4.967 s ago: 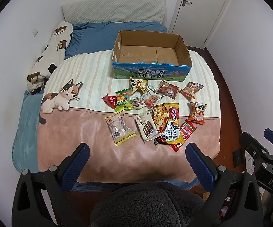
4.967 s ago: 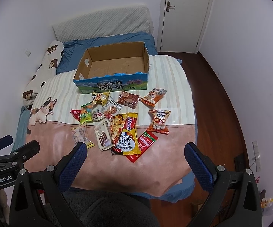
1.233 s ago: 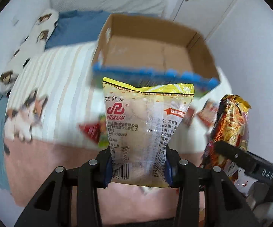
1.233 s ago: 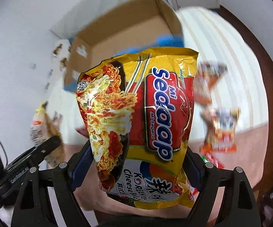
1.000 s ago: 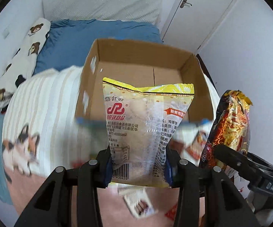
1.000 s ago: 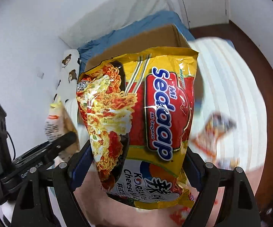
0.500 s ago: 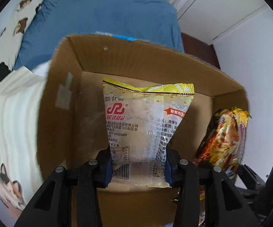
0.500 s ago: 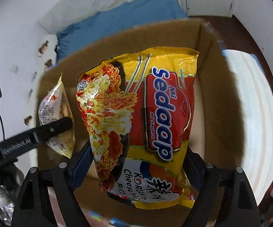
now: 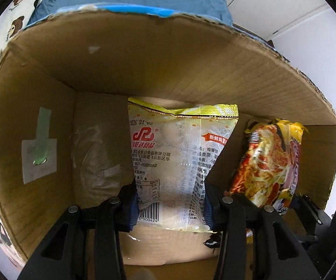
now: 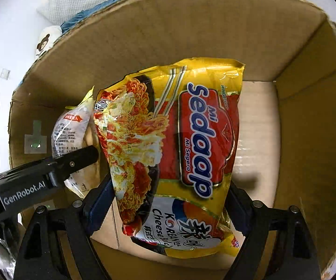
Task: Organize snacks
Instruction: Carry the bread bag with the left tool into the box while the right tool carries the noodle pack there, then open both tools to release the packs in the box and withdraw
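Both packets now hang inside the cardboard box [image 9: 144, 65]; right view shows Sedaap lettering.

We are seeing a plain brown cardboard box [image 9: 158, 65] with a bright blue outer rim. The snack packet [image 9: 179, 154] is showing clear film, a yellow dotted top edge and a red logo. The noodle packet [image 10: 191, 154] is glowing yellow with a red panel, white lettering and orange noodles. Both tools are showing black frames with dark blue pads [image 10: 98, 200].
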`<state>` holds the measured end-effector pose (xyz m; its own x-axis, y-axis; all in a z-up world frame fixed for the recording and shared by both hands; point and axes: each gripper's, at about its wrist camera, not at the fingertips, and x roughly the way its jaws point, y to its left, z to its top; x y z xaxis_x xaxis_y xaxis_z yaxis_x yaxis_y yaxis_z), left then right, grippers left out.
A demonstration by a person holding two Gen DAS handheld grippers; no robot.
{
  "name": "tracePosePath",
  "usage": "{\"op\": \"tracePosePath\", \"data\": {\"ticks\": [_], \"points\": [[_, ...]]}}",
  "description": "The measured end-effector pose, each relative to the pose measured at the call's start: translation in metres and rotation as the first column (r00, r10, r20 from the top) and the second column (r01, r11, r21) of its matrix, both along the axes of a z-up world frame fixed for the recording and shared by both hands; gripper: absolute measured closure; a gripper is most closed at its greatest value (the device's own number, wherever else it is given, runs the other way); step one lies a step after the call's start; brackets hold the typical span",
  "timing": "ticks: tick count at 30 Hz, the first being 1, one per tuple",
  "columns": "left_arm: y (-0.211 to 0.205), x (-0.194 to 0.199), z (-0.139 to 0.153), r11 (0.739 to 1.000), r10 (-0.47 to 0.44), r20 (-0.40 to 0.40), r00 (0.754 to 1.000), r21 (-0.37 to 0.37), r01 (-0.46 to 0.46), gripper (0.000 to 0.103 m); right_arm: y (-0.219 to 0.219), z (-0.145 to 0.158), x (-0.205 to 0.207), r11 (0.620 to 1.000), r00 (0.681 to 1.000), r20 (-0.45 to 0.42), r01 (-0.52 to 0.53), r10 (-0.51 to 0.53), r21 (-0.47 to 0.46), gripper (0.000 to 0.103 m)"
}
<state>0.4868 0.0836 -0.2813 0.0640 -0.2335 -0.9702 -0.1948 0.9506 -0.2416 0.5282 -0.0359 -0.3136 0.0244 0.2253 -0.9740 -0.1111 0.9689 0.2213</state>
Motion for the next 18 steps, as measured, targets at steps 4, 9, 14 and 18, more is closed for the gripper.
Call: {"op": "tracePosePath", "data": {"ticks": [4,9,14,18], "points": [[-0.010,-0.004,0.005,0.999,-0.024,0.017,1.000,0.025,0.023,0.044,-0.007,-0.007,0.002,1.000,0.999,-0.047,-0.020,0.020,-0.004,0.013],[-0.015,-0.016,0.019,0.999,-0.026,0.060,0.998,0.032,0.024,0.006,-0.001,0.005,-0.004,0.999,0.999,-0.022,-0.043,0.043,-0.009,0.003],[-0.021,-0.033,0.038,1.000,-0.026,0.092,0.995,0.016,0.024,0.006,-0.003,0.027,-0.022,0.999,0.999,0.007,-0.046,0.046,-0.019,0.003],[-0.018,-0.046,0.057,0.999,-0.026,0.141,0.990,0.045,0.020,0.006,-0.005,0.047,-0.044,0.999,0.999,0.036,-0.038,0.039,-0.018,0.003]]}}
